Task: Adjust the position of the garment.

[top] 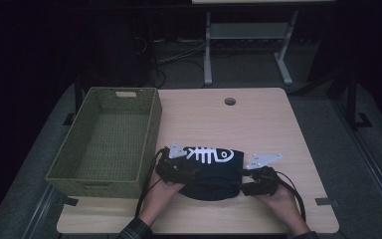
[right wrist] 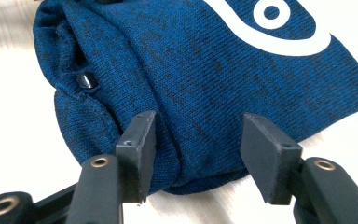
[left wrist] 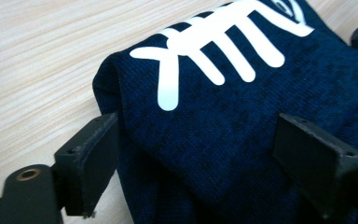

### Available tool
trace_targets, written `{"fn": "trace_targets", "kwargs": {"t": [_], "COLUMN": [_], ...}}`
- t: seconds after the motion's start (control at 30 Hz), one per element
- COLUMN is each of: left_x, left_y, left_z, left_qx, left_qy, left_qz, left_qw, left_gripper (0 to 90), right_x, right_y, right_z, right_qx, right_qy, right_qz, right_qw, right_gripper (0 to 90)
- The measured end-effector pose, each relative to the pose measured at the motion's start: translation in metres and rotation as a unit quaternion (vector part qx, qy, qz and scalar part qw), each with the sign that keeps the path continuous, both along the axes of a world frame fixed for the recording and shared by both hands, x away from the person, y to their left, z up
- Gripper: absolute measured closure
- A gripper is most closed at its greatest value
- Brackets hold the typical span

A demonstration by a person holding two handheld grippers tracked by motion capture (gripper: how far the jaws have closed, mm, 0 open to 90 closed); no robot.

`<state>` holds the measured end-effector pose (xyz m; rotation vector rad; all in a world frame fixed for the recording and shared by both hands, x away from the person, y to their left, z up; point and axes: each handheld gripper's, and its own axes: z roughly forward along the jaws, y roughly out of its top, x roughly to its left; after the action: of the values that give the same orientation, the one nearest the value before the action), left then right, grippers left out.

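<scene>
A folded dark blue knit garment (top: 214, 169) with a white fish-skeleton print (top: 206, 154) lies on the wooden table (top: 263, 124) near its front edge. My left gripper (top: 188, 174) is at the garment's left end. In the left gripper view its jaws stand wide on either side of a thick fold (left wrist: 200, 140), and the pads do not visibly squeeze it. My right gripper (top: 246, 185) is at the garment's right end. Its jaws (right wrist: 198, 144) straddle the rounded folded edge (right wrist: 186, 112) with slack cloth between them. A hand holds each gripper.
A green woven basket (top: 151, 127) stands on the table's left side, close to my left gripper, with nothing inside. A round cable hole (top: 230, 101) sits near the far edge. Beyond the table stands a white desk frame (top: 208, 55) on a dark floor.
</scene>
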<state>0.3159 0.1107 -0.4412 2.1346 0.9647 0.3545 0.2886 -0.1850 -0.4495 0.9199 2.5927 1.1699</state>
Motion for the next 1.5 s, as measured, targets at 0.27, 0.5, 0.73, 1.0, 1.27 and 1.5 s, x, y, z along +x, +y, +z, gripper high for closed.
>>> {"fn": "trace_targets", "kwargs": {"t": [0.27, 0.5, 0.73, 1.0, 1.27, 1.5], "left_x": [0.007, 0.010, 0.013, 0.014, 0.013, 0.015], "left_y": [0.004, 0.003, 0.005, 0.006, 0.005, 0.005], "left_z": [-0.013, -0.019, -0.023, -0.027, -0.024, -0.023], "left_qx": [0.004, 0.001, -0.002, -0.013, -0.021, -0.037], "left_qy": [0.012, 0.032, 0.048, 0.061, 0.068, 0.086], "left_qz": [0.016, 0.013, 0.013, 0.015, -0.014, -0.038], "left_qw": [0.9998, 0.9994, 0.9988, 0.9980, 0.9974, 0.9949], "left_gripper": [12.7, 12.7, 12.7, 12.8, 33.9, 58.7], "right_x": [0.000, -0.001, -0.001, -0.003, -0.003, -0.004], "right_y": [-0.002, -0.003, -0.003, -0.003, -0.003, -0.006], "right_z": [-0.001, -0.002, -0.002, -0.003, -0.003, 0.001], "right_qx": [0.003, 0.005, 0.004, 0.006, 0.008, 0.018], "right_qy": [0.002, 0.000, 0.000, -0.002, -0.003, -0.003], "right_qz": [-0.001, 0.000, 0.001, -0.003, -0.008, -0.025], "right_qw": [1.0000, 1.0000, 1.0000, 1.0000, 0.9999, 0.9995], "right_gripper": [44.8, 44.8, 44.4, 43.6, 39.0, 28.1]}}
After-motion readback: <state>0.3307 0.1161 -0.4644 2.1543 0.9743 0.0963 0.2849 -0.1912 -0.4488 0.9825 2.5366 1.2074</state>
